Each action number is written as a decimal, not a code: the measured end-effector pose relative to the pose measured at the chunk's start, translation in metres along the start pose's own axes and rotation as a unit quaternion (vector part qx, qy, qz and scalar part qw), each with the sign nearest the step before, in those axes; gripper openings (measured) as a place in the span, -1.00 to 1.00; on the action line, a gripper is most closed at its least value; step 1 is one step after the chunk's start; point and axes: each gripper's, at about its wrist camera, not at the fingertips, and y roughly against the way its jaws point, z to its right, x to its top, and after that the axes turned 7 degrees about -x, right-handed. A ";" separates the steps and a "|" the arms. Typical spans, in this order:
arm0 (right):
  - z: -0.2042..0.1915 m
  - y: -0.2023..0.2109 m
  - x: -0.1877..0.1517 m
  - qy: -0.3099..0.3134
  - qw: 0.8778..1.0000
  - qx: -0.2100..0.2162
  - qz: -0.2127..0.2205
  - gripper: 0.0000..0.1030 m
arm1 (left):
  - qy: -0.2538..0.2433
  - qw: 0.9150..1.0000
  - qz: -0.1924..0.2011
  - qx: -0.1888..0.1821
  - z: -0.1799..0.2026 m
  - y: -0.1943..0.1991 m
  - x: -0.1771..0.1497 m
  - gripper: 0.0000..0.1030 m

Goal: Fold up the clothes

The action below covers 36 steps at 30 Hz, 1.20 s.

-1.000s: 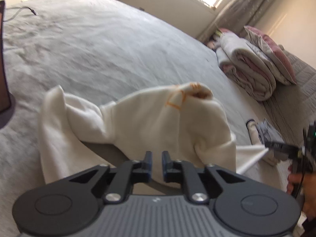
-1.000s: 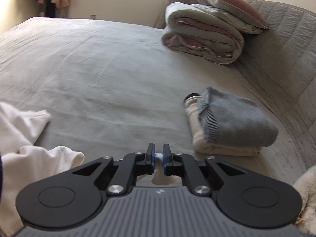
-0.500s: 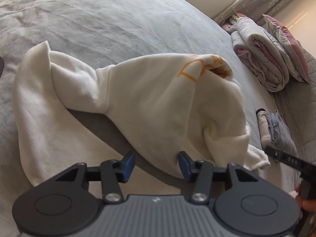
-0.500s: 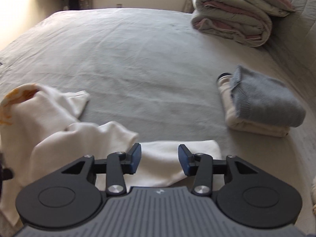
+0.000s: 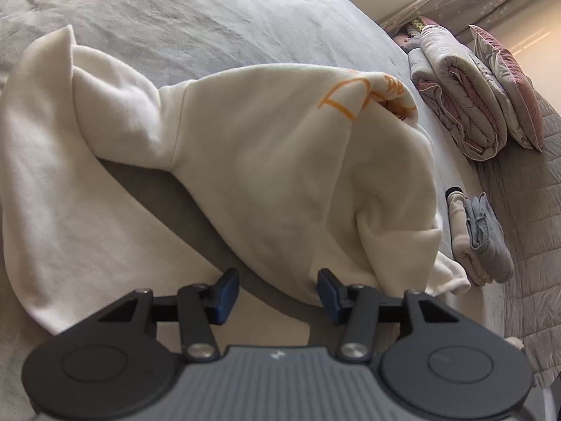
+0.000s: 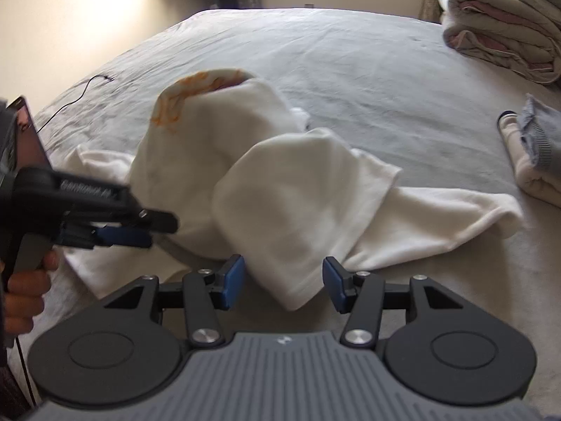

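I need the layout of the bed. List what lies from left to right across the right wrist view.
Hand holding the left tool → white sweatshirt → small stack of folded clothes at the right edge.

sweatshirt: cream, orange print | bedcover: grey | tongs pads: blue

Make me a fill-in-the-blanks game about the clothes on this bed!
1. The crumpled white sweatshirt has a print in the colour ____.
2. On the cream folded garment lies a folded sweater coloured ____.
3. The clothes lie on a grey ____.
4. The right gripper is opening; its pads grip ____.

Missing words: orange; grey; bed; nothing
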 end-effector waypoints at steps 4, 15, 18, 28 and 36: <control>-0.007 -0.009 -0.006 0.014 1.000 -0.009 0.007 0.04 | -0.013 1.000 -0.018 -0.010 0.003 0.005 -0.001 -0.02; 0.001 -0.023 -0.008 0.001 1.000 -0.021 0.010 -0.20 | -0.178 0.978 -0.111 -0.001 0.009 0.017 -0.037 0.06; 0.001 -0.023 -0.009 -0.005 1.000 -0.025 0.011 -0.51 | -0.228 0.968 -0.104 0.003 0.012 0.021 -0.052 0.11; 0.006 -0.002 -0.013 -0.027 0.999 -0.019 0.015 -0.76 | -0.230 0.969 -0.039 0.078 -0.001 0.032 -0.056 -0.91; 0.004 0.030 -0.014 -0.028 1.000 0.000 0.014 -0.77 | -0.176 0.975 0.015 0.136 -0.021 0.043 -0.030 -0.95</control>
